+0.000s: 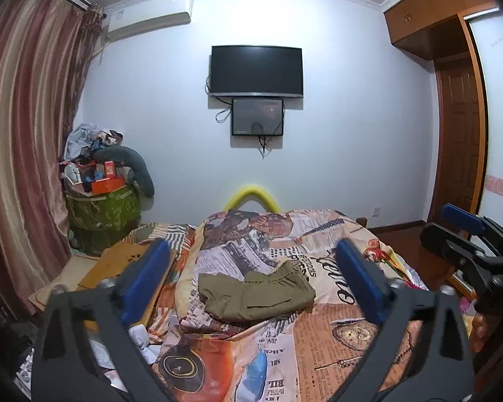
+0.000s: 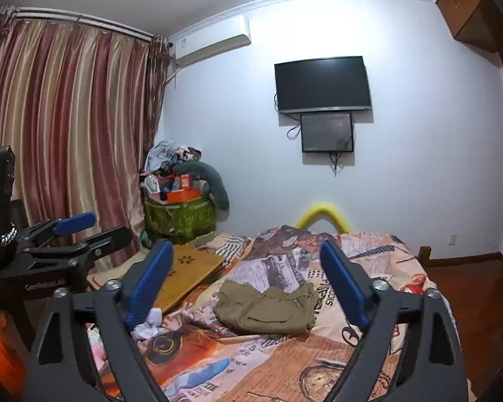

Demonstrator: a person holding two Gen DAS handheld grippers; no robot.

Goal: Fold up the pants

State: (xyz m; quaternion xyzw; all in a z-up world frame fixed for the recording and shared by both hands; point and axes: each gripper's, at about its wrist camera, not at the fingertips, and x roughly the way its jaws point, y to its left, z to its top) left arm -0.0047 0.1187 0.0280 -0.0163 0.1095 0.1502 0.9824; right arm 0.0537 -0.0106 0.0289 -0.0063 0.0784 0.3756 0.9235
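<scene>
Blue-padded fingers (image 1: 144,281) of the left gripper (image 1: 251,278) frame the foreground, spread wide w/ nothing between them; the right gripper (image 2: 248,281) is likewise released and empty, both held above the near end of the bed (image 1: 345,345). Each tool shows in the other's view, at the frame edge, level w/ its partner. Ahead and below, btwn both sets of fingers, the olive pants (image 1: 256,293) lie on the newspaper-print bedspread (image 2: 278,361), already a compact bundle that looks folded at least once. Long axis runs roughly left-right across both views; elastic waistband (image 2: 293,296) bunched at the far right corner, a pocket slit facing the cameras. Pants sit nearly centred for both arms; if anything a touch right of centre in the right wrist view, so neither hand is clearly closer. Judged from this, any coming move is a forward-and-down reach to the bundle's near edge or its short ends. Hard to tell: how many layers are stacked, where the leg hems are, and whether the underside is smooth. Left of the pants, a wooden lap tray (image 2: 191,268) rests on the covers. Beyond, a cluttered green basket (image 2: 179,216), striped curtains (image 2: 67,117), and a wall TV (image 1: 256,70) close the scene.
</scene>
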